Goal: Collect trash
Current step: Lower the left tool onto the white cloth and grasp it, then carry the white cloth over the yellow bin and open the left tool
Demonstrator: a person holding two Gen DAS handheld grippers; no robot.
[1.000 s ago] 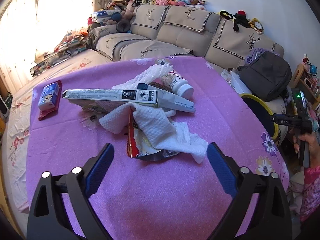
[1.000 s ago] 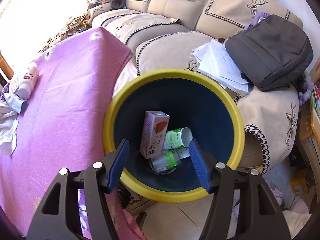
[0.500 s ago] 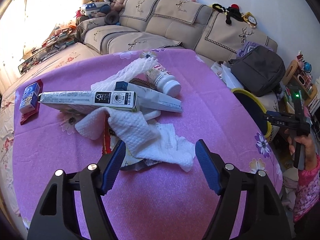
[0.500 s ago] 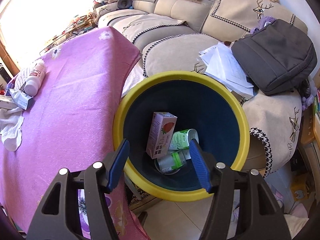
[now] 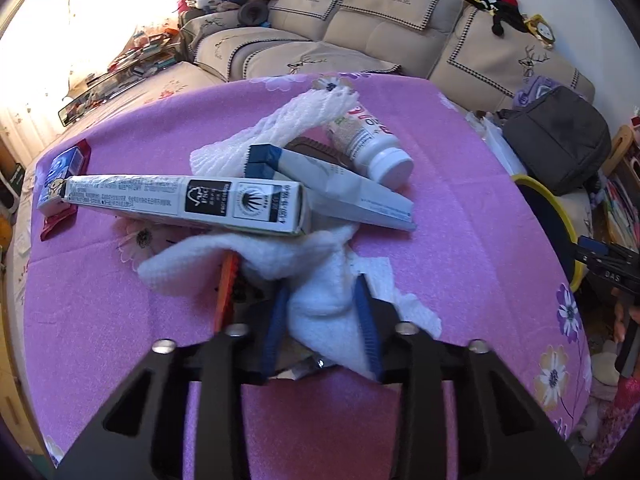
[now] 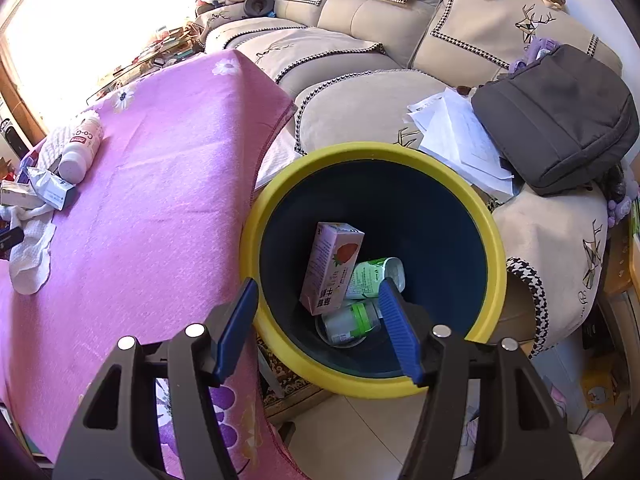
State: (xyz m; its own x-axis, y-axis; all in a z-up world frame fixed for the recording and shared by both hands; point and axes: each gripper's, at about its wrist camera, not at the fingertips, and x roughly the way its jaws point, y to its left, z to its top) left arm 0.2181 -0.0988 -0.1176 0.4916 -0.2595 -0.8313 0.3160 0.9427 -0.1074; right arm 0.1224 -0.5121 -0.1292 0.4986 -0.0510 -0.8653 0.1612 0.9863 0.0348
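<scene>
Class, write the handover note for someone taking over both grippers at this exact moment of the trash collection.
Left gripper: jaws closing on the white tissue, which sits between the pads at the near edge of the pile on the pink table.
Right gripper: open, empty, above the yellow-rimmed bin beside the table.
Done: a pink carton and two green-labelled containers are in the bin.
Left: lift the tissue into the bin, then the long box, white bottle, foam net and wrappers.
</scene>
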